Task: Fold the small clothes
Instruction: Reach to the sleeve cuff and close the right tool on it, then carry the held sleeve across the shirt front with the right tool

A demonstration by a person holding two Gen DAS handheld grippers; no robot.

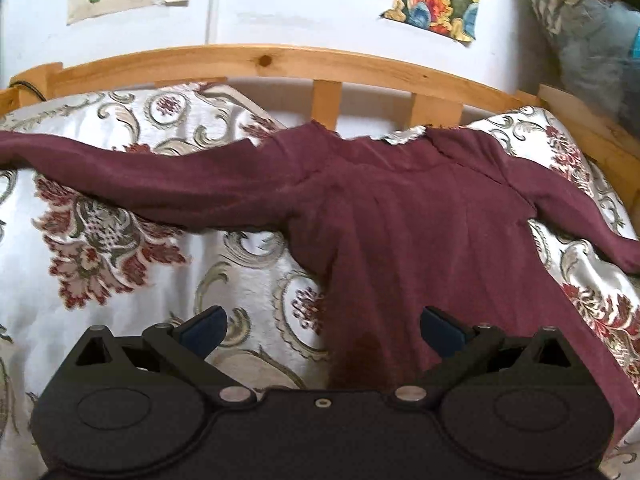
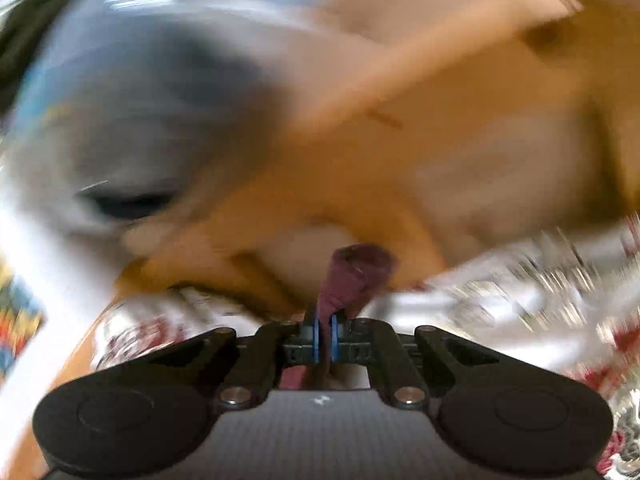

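Observation:
A maroon long-sleeved top (image 1: 404, 216) lies spread on the patterned bedspread (image 1: 120, 240), neck toward the wooden bed rail, sleeves stretched out left and right. My left gripper (image 1: 322, 330) is open, low over the top's lower left edge, with one finger over the bedspread and one over the cloth. My right gripper (image 2: 325, 334) is shut on a bunched piece of the maroon top (image 2: 352, 276), which sticks up between its blue pads. The right wrist view is heavily blurred.
A wooden bed rail (image 1: 280, 60) runs along the far side, with a white wall and stickers behind it. A grey-blue bundle (image 1: 592, 40) sits at the far right. The blurred right wrist view shows orange wood (image 2: 440, 140) and the bedspread (image 2: 520, 292).

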